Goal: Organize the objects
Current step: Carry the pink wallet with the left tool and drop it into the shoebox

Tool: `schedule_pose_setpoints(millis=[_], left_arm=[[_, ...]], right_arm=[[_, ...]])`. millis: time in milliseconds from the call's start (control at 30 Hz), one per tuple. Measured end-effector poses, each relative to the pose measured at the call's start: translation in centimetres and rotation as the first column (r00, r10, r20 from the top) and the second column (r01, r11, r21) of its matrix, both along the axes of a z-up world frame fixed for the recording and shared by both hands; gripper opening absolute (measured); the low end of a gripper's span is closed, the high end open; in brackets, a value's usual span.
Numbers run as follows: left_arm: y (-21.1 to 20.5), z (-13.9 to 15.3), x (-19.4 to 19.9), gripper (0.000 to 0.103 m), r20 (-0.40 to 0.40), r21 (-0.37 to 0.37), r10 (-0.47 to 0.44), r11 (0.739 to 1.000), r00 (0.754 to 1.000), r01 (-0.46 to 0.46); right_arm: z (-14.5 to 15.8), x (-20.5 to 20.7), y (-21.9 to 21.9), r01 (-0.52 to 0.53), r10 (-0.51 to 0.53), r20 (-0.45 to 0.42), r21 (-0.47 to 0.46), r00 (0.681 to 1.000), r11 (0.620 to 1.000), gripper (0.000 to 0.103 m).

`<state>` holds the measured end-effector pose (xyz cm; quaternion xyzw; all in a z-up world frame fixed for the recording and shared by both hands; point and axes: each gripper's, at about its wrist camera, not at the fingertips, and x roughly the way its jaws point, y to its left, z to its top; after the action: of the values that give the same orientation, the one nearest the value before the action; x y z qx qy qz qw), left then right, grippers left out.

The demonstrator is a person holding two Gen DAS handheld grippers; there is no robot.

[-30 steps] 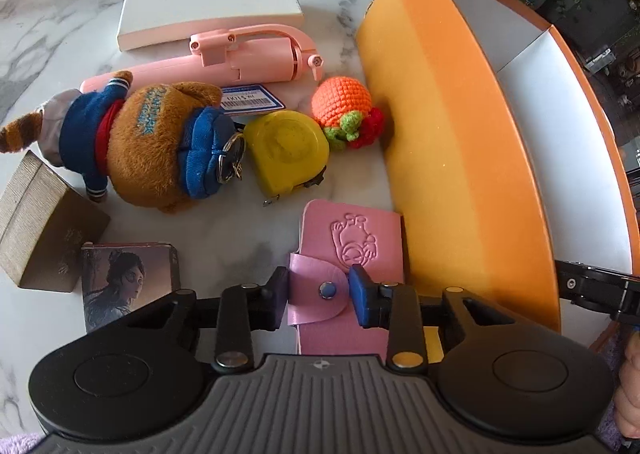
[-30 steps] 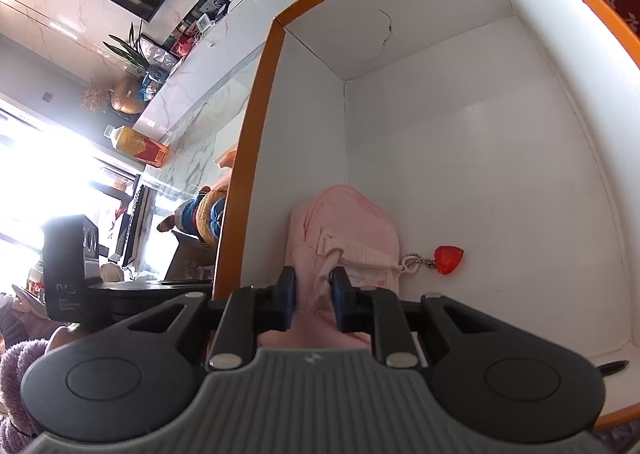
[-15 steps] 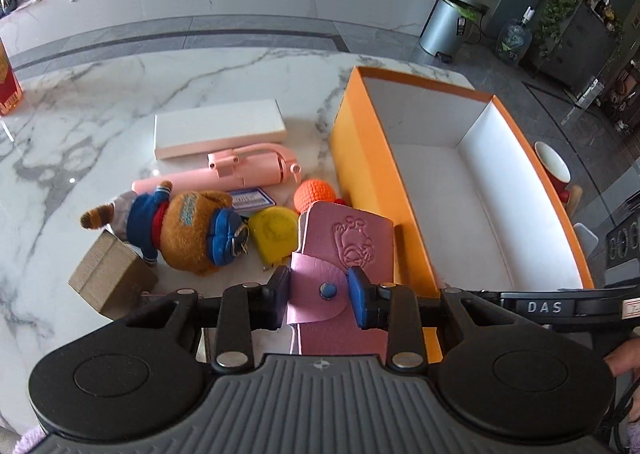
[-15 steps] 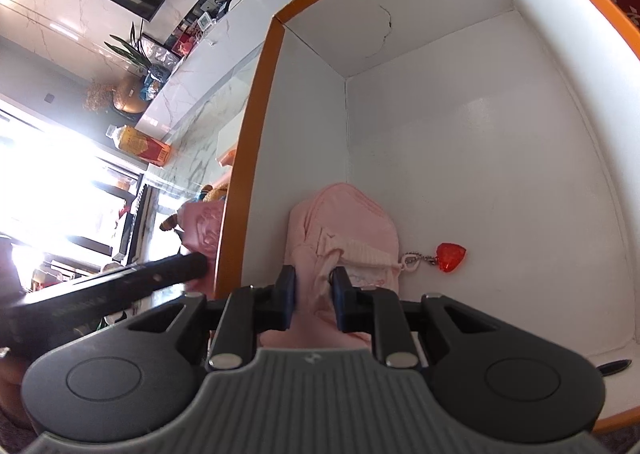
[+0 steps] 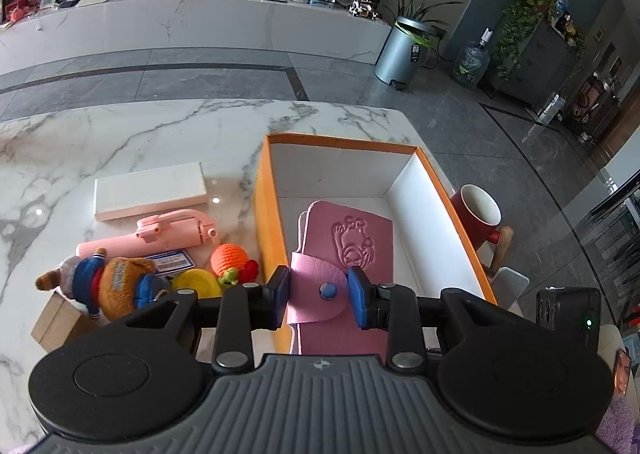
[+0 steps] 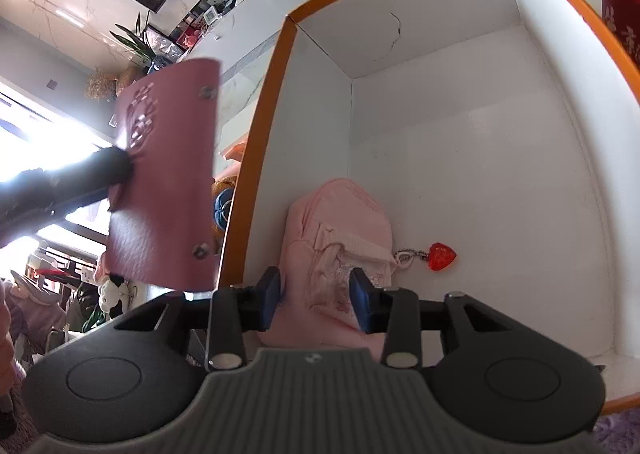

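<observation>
pink leather wallet (image 5: 344,254) is clamped by its snap strap in your left gripper (image 5: 319,298), held in the air over the near end of the orange box (image 5: 262,213) on the marble tabletop (image 5: 120,141). your right gripper (image 6: 316,302) has just been opening inside the box; its fingers (image 6: 269,296) stand apart on either side of the small pink backpack (image 6: 340,230), which lies on the box floor against the left wall, no longer pinched.

Daylight scene, fisheye bending at edges; window glare (image 6: 36,149) blows out the right wrist view's left
</observation>
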<state>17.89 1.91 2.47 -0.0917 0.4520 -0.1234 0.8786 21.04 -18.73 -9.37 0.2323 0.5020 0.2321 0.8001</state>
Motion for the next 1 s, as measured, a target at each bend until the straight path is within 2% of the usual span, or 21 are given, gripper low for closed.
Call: schedule_pose_setpoints(millis=[67, 133, 200, 267, 367, 400, 467, 533, 600, 700, 767, 833, 933, 1000], left_arm=[[-1.4, -0.7, 0.9, 0.037, -0.013, 0.019, -0.019, 1.000, 1.000, 0.019], [-2.9, -1.4, 1.6, 0.037, -0.027, 0.061, -0.034, 0.998, 0.999, 0.035], [-4.2, -2.3, 1.8, 0.037, -0.046, 0.097, -0.048, 0.994, 0.998, 0.052], [-5.2, -3.0, 2.0, 0.037, -0.068, 0.114, -0.060, 0.991, 0.996, 0.068], [-6.1, -3.8, 1.8, 0.037, -0.109, 0.122, -0.078, 0.988, 0.991, 0.091], [-6.3, -4.1, 1.7, 0.037, -0.122, 0.125, -0.080, 0.988, 0.989, 0.096], [-6.5, -4.3, 1.5, 0.037, -0.142, 0.136, -0.081, 0.986, 0.987, 0.101], [-6.8, -4.5, 1.4, 0.037, -0.153, 0.145, -0.079, 0.984, 0.985, 0.101], [-7.0, -4.6, 1.4, 0.038, -0.174, 0.139, -0.082, 0.984, 0.981, 0.107], [-7.3, -5.2, 1.7, 0.038, -0.198, 0.164, -0.074, 0.981, 0.977, 0.107], [-7.0, -5.8, 2.1, 0.029, -0.235, 0.117, -0.085, 0.986, 0.968, 0.115], [-6.6, -6.7, 2.4, 0.029, -0.304, 0.030, -0.106, 0.992, 0.947, 0.120], [-6.2, -7.2, 2.1, 0.029, -0.302, 0.036, -0.095, 0.993, 0.949, 0.111], [-5.3, -6.8, 1.8, 0.029, -0.286, -0.014, -0.094, 0.995, 0.953, 0.094]], right_arm=[[0.5, -0.2, -0.1, -0.016, 0.016, 0.005, -0.026, 1.000, 1.000, 0.046], [1.4, -0.6, -0.5, -0.030, 0.032, 0.015, -0.097, 0.999, 0.995, 0.046], [2.4, -1.0, -0.9, -0.030, 0.040, 0.042, -0.209, 0.998, 0.977, 0.046], [3.3, -1.2, -1.3, -0.025, 0.053, 0.073, -0.343, 0.996, 0.939, 0.044], [3.8, -0.6, -1.4, 0.008, 0.058, 0.121, -0.482, 0.991, 0.876, 0.023], [3.8, -0.4, -1.5, 0.013, 0.062, 0.132, -0.502, 0.989, 0.865, 0.020], [4.0, 0.2, -1.6, 0.015, 0.073, 0.148, -0.518, 0.986, 0.855, 0.015], [3.9, 0.8, -1.4, -0.019, 0.116, 0.157, -0.514, 0.981, 0.858, 0.014], [3.4, 1.5, -1.2, -0.073, 0.150, 0.121, -0.487, 0.981, 0.870, 0.013], [1.9, 2.2, -0.4, -0.137, 0.192, 0.066, -0.482, 0.979, 0.866, 0.006], [1.0, 2.5, 0.1, -0.176, 0.218, 0.035, -0.471, 0.975, 0.864, 0.006], [0.3, 2.9, 0.3, -0.224, 0.247, 0.001, -0.415, 0.969, 0.882, 0.006], [-0.3, 3.3, 1.1, -0.262, 0.274, -0.031, -0.407, 0.961, 0.875, 0.006], [-0.7, 3.6, 1.2, -0.264, 0.269, -0.048, -0.426, 0.962, 0.866, 0.006]])
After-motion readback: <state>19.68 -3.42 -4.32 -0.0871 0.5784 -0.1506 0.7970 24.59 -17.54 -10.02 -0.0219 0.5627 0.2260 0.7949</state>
